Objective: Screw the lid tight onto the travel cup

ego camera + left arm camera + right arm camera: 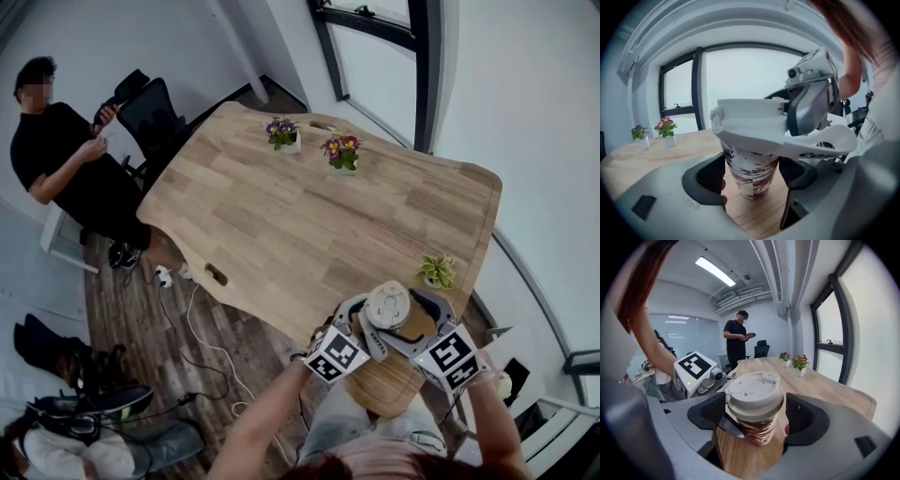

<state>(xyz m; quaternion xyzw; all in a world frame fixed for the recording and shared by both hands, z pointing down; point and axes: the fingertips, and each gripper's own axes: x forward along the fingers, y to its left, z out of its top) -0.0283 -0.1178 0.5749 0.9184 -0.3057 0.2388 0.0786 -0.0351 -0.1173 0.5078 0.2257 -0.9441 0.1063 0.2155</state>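
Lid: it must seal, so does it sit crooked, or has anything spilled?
Nothing stands out. The lid looks squarely seated on the cup, and the table around it shows no spill.

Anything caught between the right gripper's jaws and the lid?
Nothing visible. The lid sits on the cup, directly between the jaws of the right gripper, with nothing wedged at either side. The left gripper clasps the cup's body lower down, below the lid.

Left claw [752,174] and right claw [755,416] both clamped.
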